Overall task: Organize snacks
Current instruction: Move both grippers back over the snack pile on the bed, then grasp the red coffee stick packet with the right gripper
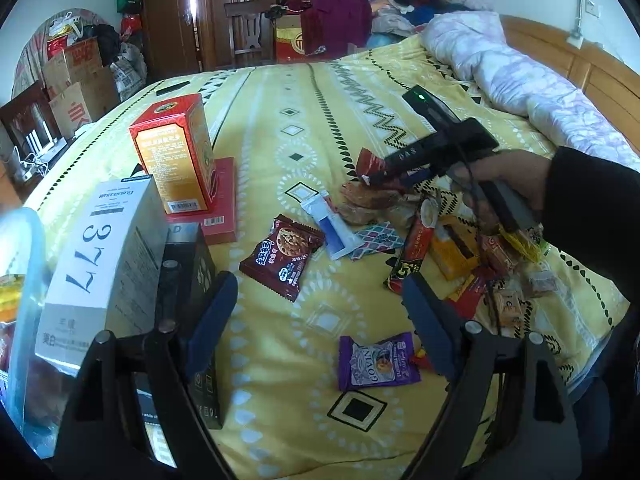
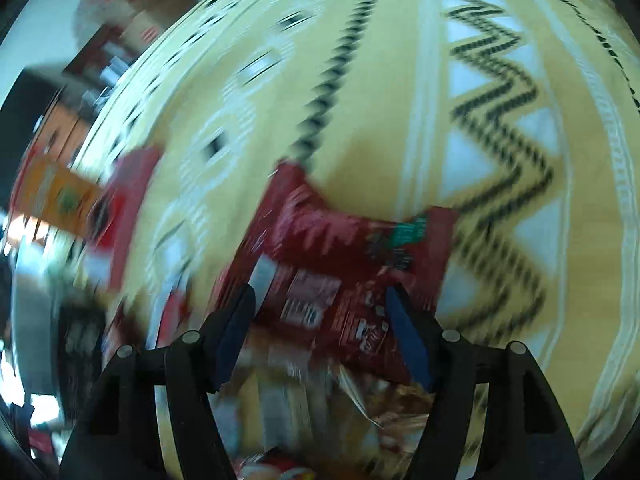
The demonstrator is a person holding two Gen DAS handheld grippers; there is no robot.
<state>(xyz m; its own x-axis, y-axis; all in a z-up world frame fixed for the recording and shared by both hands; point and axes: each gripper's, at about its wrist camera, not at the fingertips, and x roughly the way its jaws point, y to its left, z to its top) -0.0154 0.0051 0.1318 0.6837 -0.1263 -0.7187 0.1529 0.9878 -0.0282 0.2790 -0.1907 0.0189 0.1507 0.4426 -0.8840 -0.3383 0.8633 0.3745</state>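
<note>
Loose snack packets lie on a yellow patterned bedspread (image 1: 280,128). In the left wrist view a brown cookie packet (image 1: 280,256), a purple packet (image 1: 376,360) and a pile of mixed packets (image 1: 460,248) lie ahead. My left gripper (image 1: 316,300) is open and empty above them. My right gripper (image 1: 384,174) reaches in from the right and holds a dark red snack packet (image 1: 368,162). In the blurred right wrist view the same red packet (image 2: 340,264) sits between the fingers of the right gripper (image 2: 320,304).
A red-orange box (image 1: 176,152) stands on a flat red box (image 1: 222,200). A white "377" box (image 1: 100,264) and a black box (image 1: 200,280) stand at left beside a clear container (image 1: 24,280). A rolled quilt (image 1: 520,64) lies at back right.
</note>
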